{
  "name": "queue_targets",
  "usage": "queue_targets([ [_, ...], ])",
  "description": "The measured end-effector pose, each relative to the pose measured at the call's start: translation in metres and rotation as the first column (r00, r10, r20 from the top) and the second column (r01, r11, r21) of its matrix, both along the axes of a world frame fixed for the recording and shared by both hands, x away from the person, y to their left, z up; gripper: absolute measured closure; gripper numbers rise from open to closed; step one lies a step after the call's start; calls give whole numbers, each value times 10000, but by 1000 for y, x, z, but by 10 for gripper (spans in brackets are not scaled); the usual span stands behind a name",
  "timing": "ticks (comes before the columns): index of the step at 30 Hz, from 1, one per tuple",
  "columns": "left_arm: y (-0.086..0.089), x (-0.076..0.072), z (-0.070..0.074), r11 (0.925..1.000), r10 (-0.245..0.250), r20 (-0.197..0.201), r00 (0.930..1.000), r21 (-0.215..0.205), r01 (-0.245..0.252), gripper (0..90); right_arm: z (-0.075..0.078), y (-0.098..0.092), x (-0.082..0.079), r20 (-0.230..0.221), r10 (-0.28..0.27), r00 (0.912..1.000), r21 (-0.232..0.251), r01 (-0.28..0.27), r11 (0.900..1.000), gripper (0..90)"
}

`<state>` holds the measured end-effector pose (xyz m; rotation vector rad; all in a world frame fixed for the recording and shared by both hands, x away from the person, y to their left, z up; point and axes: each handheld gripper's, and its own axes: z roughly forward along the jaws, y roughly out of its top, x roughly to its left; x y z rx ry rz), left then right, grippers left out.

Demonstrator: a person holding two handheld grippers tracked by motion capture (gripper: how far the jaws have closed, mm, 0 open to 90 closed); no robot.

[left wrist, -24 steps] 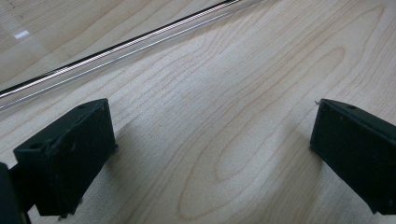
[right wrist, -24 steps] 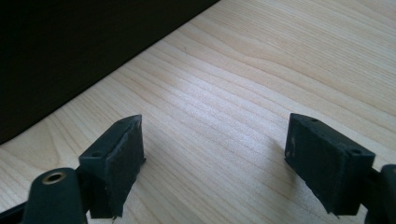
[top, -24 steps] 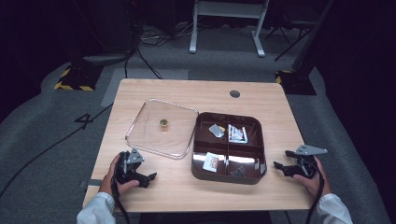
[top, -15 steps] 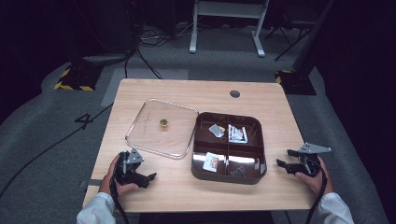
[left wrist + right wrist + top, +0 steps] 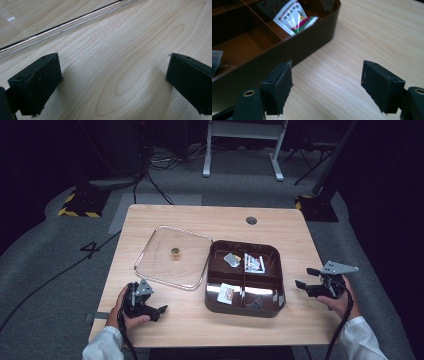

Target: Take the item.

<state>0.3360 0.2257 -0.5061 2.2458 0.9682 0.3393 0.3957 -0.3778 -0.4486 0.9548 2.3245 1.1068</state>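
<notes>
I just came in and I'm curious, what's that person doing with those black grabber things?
A person sits at a wooden table with a left gripper and a right gripper. Both have their jaws open and hold nothing. Between them sits a brown divided box with small packets inside. Its clear lid lies flat beside it.

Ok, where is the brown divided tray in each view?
High view: the brown tray sits right of centre on the table, next to the clear lid.
Left gripper view: bare wood lies ahead of the jaws, and the clear lid's edge crosses the upper left.
Right gripper view: the tray takes the upper left, its wall just beyond the left jaw.
Shared landmark: the table's light wood grain.
</notes>
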Motion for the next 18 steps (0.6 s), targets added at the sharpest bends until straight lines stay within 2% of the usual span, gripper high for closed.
queue_targets([
  [6, 0, 0, 0, 10000, 4, 0, 10000, -5, -4, 1, 13, 15, 8, 111, 380, 9992, -103, -379, 9992, 269],
  [12, 0, 0, 0, 10000, 3, -4, 10000, -4, -3, 1, 35, 38, 26, 365, 810, 9960, -63, -808, 9967, 281],
  [18, 0, 0, 0, 10000, -19, 16, 10000, 21, 19, 2, 43, 58, 38, 367, 1208, 9920, -204, -1201, 9925, 294],
])
